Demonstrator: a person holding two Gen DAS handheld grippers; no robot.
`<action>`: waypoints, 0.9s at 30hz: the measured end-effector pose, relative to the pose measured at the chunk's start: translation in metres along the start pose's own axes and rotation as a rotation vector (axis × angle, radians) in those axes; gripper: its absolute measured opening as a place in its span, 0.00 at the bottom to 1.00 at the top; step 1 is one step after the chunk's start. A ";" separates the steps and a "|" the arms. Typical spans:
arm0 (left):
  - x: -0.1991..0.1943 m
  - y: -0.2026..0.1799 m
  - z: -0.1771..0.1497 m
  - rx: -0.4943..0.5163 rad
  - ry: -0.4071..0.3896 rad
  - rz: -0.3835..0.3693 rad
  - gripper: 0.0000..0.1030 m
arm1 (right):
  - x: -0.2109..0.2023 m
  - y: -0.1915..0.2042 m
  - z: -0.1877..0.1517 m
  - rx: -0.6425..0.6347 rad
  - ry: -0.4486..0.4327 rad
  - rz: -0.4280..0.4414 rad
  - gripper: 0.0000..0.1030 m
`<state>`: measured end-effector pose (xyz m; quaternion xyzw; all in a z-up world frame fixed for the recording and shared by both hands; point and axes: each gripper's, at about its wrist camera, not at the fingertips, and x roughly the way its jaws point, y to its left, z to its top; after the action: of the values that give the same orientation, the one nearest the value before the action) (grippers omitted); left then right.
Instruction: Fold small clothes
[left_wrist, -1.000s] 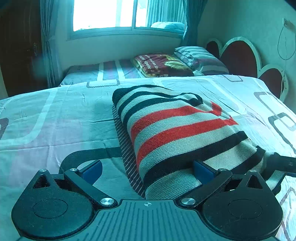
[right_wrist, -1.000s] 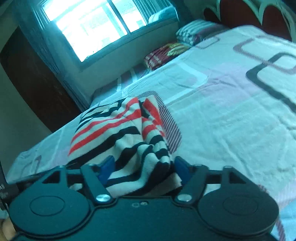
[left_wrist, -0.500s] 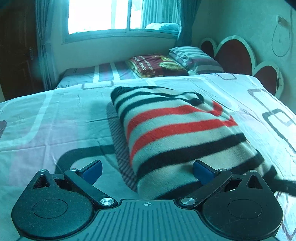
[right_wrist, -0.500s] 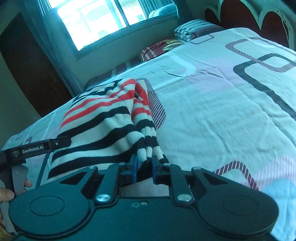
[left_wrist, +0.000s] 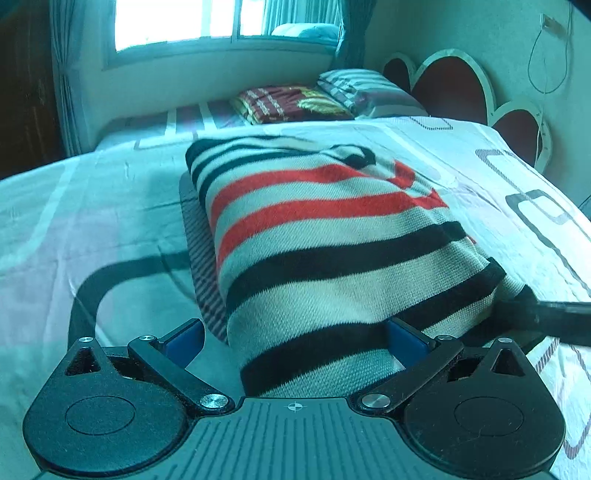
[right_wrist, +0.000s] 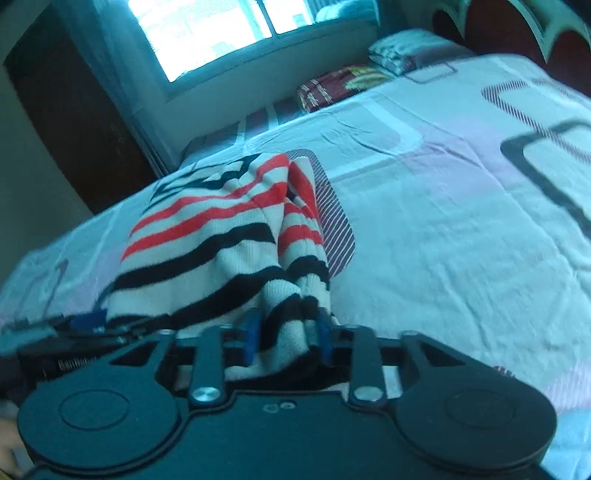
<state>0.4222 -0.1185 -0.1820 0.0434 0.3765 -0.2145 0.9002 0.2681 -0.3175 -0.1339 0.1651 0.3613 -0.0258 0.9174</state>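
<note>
A knitted sweater (left_wrist: 332, 236) with cream, black and red stripes lies partly folded on the bed. My left gripper (left_wrist: 295, 341) is open, its blue pads wide apart on either side of the sweater's near left edge. My right gripper (right_wrist: 288, 334) is shut on the bunched near right edge of the sweater (right_wrist: 221, 251) and holds it lifted off the sheet. The right gripper's arm shows at the right edge of the left wrist view (left_wrist: 554, 317). The left gripper shows at the left edge of the right wrist view (right_wrist: 62, 332).
The patterned bed sheet (right_wrist: 443, 221) spreads to the right of the sweater. A dark red folded blanket (left_wrist: 288, 105) and a striped pillow (left_wrist: 365, 90) lie at the far end by the window. A scalloped headboard (left_wrist: 458, 86) stands on the right.
The right gripper closed on the sweater's near edge and has lifted it. The left gripper stayed open and moved closer, its pads now around the sweater's near left edge.
</note>
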 end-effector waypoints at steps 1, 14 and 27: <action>-0.001 0.000 -0.002 0.007 0.005 -0.005 1.00 | 0.000 0.001 -0.005 -0.017 0.012 -0.015 0.16; -0.016 0.027 0.056 -0.064 -0.106 0.055 1.00 | -0.009 0.010 0.057 -0.023 -0.132 0.010 0.28; 0.090 0.044 0.089 -0.159 0.033 0.094 1.00 | 0.125 0.031 0.109 -0.233 -0.043 -0.072 0.23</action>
<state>0.5554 -0.1323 -0.1847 -0.0069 0.4048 -0.1405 0.9035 0.4374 -0.3144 -0.1343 0.0436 0.3477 -0.0200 0.9364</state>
